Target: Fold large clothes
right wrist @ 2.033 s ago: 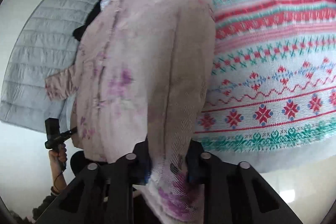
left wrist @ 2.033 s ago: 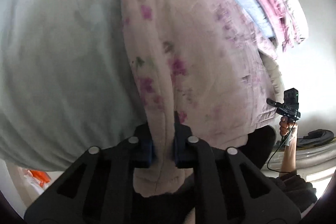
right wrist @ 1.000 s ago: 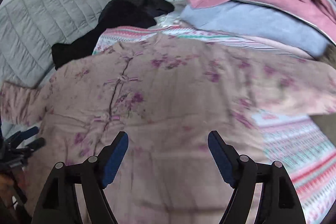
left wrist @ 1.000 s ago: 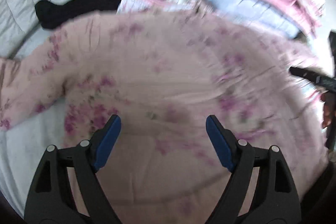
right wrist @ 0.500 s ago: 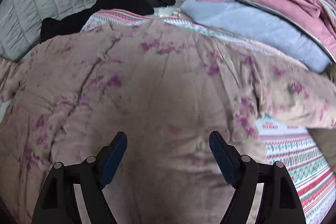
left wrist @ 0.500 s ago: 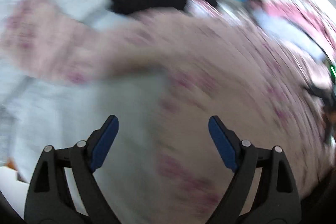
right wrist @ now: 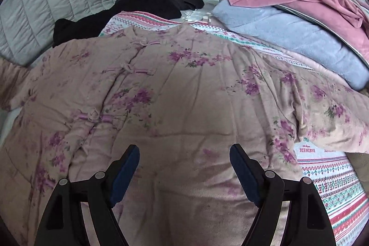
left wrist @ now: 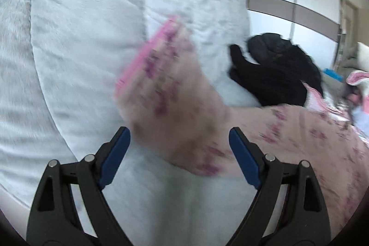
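The floral padded jacket [right wrist: 184,96] is lying flat on the bed beyond the right gripper [right wrist: 184,167], its sleeve [left wrist: 175,107] beyond the left gripper [left wrist: 180,149]; both jaws are standing spread, gripping nothing.

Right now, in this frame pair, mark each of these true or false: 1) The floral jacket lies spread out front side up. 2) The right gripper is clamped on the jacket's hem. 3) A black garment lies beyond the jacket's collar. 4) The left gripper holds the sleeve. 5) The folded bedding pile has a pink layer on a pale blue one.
1) True: the floral jacket lies flat with its knot buttons up.
2) False: the right gripper is open above the fabric.
3) True: the black garment lies there.
4) False: the left gripper is open, and the sleeve lies ahead of its fingers.
5) True: see the bedding pile.
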Motion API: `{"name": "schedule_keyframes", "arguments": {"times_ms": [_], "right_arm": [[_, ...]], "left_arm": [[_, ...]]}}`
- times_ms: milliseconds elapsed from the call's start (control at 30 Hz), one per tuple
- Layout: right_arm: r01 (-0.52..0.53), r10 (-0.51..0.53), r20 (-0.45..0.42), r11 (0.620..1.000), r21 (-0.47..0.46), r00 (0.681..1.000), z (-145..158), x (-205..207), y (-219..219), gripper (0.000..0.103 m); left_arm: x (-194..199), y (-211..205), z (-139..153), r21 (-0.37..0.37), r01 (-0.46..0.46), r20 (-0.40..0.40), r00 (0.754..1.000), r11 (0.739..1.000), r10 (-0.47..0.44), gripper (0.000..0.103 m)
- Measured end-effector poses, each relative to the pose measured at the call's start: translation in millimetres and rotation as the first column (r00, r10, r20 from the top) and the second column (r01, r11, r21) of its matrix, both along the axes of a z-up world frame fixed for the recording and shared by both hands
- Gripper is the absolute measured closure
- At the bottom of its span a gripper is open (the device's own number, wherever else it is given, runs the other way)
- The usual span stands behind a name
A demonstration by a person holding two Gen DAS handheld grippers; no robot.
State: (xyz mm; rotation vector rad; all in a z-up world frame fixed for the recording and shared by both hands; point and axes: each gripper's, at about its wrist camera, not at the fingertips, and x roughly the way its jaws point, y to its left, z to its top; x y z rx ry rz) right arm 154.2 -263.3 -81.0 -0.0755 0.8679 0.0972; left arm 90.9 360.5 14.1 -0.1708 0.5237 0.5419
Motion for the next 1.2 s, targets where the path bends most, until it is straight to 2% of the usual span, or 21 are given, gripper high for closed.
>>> {"name": "schedule_keyframes", "arguments": {"times_ms": [67, 133, 200, 267, 300, 367, 467, 533, 633, 700, 767, 800, 867, 967, 1033, 1200], "right_arm": [[-0.004, 0.004, 0.000, 1.000, 0.003, 1.000, 1, 0, 0, 0.021], [-0.007, 0.007, 0.005, 1.000, -0.004, 1.000, 2, 0, 0, 0.021], [-0.008, 0.008, 0.008, 1.000, -0.006, 1.000, 2, 0, 0, 0.021], [-0.006, 0.006, 0.010, 1.000, -0.001, 1.000, 3, 0, -1, 0.021], [-0.004, 0.004, 0.009, 1.000, 0.003, 1.000, 2, 0, -1, 0.021], [0.000, 0.000, 0.010, 1.000, 0.011, 1.000, 3, 1, -2, 0.021], [-0.002, 0.002, 0.014, 1.000, 0.021, 1.000, 4, 1, -2, 0.021], [-0.006, 0.006, 0.018, 1.000, 0.025, 1.000, 6, 1, -2, 0.021], [-0.013, 0.012, 0.023, 0.999, 0.029, 1.000, 8, 0, -1, 0.021], [-0.013, 0.012, 0.025, 0.999, 0.031, 1.000, 9, 0, -3, 0.021], [-0.010, 0.009, 0.023, 0.999, 0.043, 1.000, 9, 0, -6, 0.021], [-0.006, 0.005, 0.020, 0.998, 0.056, 1.000, 9, 1, -8, 0.021], [0.001, -0.002, 0.017, 0.997, 0.076, 1.000, 10, 3, -11, 0.021], [0.009, -0.010, 0.011, 0.995, 0.101, 1.000, 10, 6, -16, 0.021], [0.012, -0.013, 0.011, 0.994, 0.109, 1.000, 11, 6, -18, 0.021], [0.033, -0.036, 0.017, 0.989, 0.143, 0.999, 14, 8, -27, 0.021]], "left_arm": [[3, 11, -2, 0.010, -0.072, -0.010, 0.997, 0.997, 0.073, 0.016], [7, 25, -7, -0.023, -0.111, 0.001, 0.994, 0.994, 0.111, 0.028], [10, 31, -8, -0.029, -0.129, 0.001, 0.992, 0.991, 0.129, 0.063], [14, 32, -6, -0.021, -0.132, 0.007, 0.991, 0.991, 0.132, 0.082], [16, 31, -2, -0.030, -0.120, 0.018, 0.993, 0.992, 0.121, 0.087], [16, 23, 9, -0.044, -0.087, 0.035, 0.995, 0.995, 0.089, 0.089], [23, -10, 39, -0.038, 0.019, 0.088, 0.996, 0.999, -0.015, 0.089], [29, -31, 57, -0.037, 0.082, 0.126, 0.989, 0.996, -0.076, 0.090], [42, -71, 94, -0.024, 0.197, 0.198, 0.962, 0.980, -0.189, 0.090], [54, -105, 122, -0.010, 0.286, 0.243, 0.930, 0.958, -0.275, 0.090], [70, -130, 142, -0.034, 0.376, 0.276, 0.894, 0.926, -0.353, 0.090], [76, -138, 144, -0.048, 0.405, 0.285, 0.882, 0.913, -0.376, 0.090], [89, -165, 154, -0.082, 0.485, 0.311, 0.843, 0.871, -0.440, 0.090], [102, -214, 160, -0.085, 0.583, 0.331, 0.781, 0.808, -0.529, 0.090], [108, -242, 157, -0.090, 0.630, 0.335, 0.749, 0.771, -0.572, 0.090], [128, -319, 133, -0.188, 0.760, 0.339, 0.645, 0.623, -0.685, 0.090]]}}
